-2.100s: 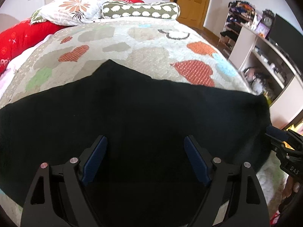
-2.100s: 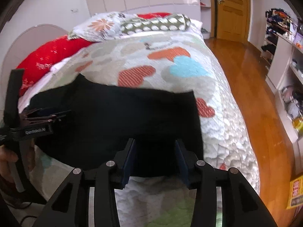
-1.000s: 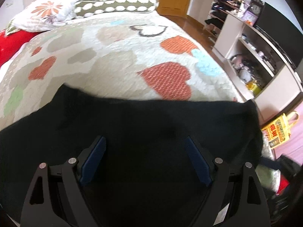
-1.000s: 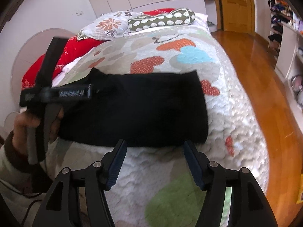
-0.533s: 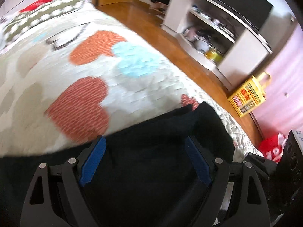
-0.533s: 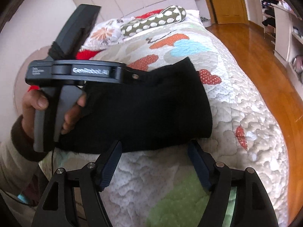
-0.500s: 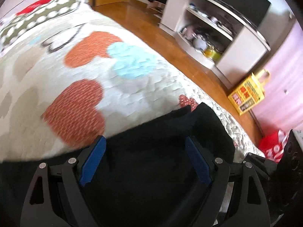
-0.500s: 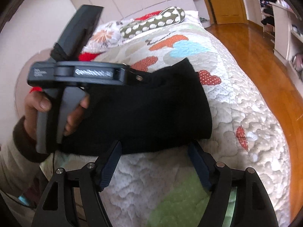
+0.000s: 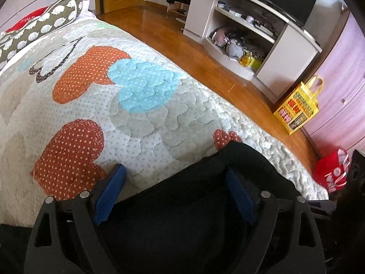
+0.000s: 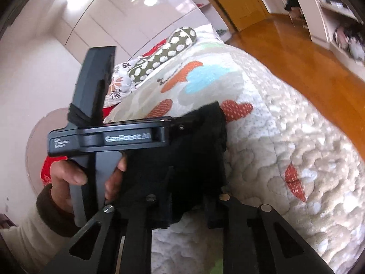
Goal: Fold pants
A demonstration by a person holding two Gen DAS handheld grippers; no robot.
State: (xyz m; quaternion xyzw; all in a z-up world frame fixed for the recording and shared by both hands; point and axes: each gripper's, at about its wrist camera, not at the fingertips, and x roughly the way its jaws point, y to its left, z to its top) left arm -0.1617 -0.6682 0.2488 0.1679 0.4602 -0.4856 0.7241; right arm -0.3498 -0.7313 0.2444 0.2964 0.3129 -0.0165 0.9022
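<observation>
Black pants bunched between our two grippers on the bed.

Our left gripper (image 9: 175, 194) has its blue fingers (image 9: 109, 190) apart, the folded black pants (image 9: 194, 217) lying between them on the heart-patterned quilt (image 9: 141, 105). Our right gripper (image 10: 189, 203) reaches into the same dark fabric; we cannot tell whether its fingers are clamped. A yellow bag (image 9: 297, 109) stands on the floor.

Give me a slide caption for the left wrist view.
Open left gripper over folded black pants on heart-patterned quilt.
</observation>
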